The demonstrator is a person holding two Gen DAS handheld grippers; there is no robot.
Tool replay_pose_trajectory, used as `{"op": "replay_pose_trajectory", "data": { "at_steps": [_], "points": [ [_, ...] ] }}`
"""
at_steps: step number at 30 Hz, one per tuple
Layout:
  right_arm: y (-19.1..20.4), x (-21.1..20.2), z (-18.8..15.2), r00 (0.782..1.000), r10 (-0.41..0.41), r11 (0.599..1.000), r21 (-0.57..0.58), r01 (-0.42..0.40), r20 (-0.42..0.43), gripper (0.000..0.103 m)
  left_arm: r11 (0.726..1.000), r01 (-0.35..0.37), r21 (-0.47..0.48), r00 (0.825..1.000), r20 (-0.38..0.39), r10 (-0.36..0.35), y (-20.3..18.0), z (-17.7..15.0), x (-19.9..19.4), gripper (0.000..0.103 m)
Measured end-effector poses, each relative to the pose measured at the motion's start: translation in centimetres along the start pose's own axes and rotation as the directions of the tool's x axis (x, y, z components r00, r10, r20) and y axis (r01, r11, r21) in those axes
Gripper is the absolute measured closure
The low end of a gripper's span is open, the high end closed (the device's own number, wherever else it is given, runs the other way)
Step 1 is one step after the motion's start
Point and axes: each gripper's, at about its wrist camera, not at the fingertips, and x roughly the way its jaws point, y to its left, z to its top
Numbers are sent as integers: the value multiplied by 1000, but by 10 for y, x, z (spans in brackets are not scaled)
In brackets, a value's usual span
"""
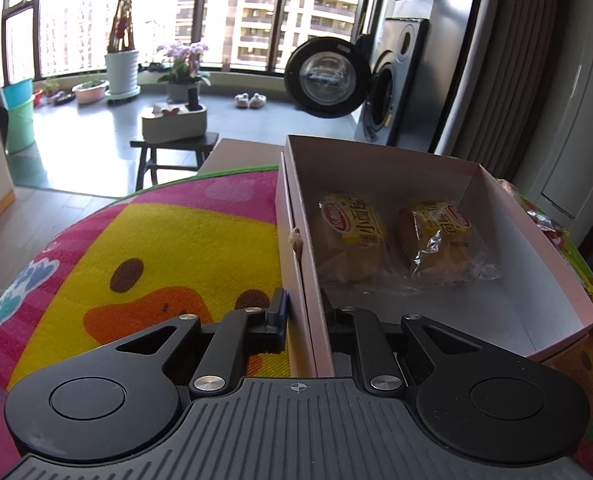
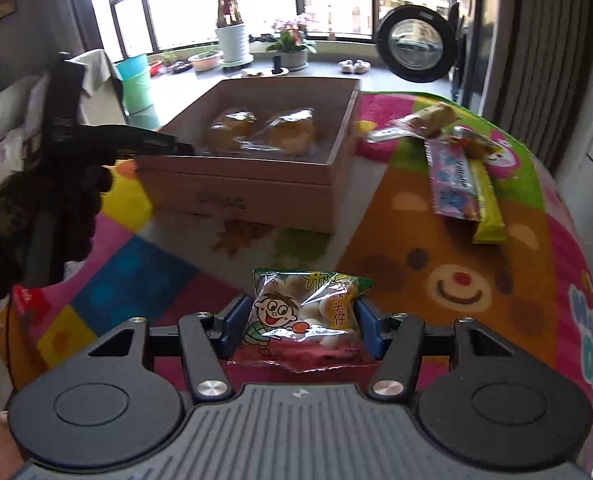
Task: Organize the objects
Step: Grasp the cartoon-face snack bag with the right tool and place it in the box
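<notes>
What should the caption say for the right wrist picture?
Right gripper clamps a cartoon snack bag before a pink box holding two wrapped buns.

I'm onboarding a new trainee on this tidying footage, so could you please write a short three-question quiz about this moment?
1. True or false: the left gripper is clamped on a wall of the pink box.
2. How many wrapped buns lie inside the box?
3. What sits between the fingers of the right gripper: A) a yellow bar, B) a cartoon-boy snack bag, C) nothing?

Key: 1 true; 2 two; 3 B.
</notes>
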Motion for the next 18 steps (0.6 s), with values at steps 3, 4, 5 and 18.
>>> {"op": "replay_pose_trajectory", "data": {
  "at_steps": [3, 4, 5, 18],
  "points": [
    [17, -13, 23, 995, 60, 998, -16, -59, 85, 46, 1000, -1, 0, 1000, 0, 1, -1, -1, 0, 87],
    [19, -14, 32, 991, 69, 998, -13, -68, 114, 46, 1000, 0, -2, 1000, 1, 0, -1, -1, -1, 87],
    [21, -13, 45, 986, 76, 997, -8, -75, 149, 46, 1000, 1, -4, 1000, 2, -1, -1, -1, -1, 87],
    [37, 106, 116, 989, 87, 991, 95, -98, 118, 46, 1000, 21, 7, 1000, -4, -21, 0, 0, 0, 86]
  ]
}}
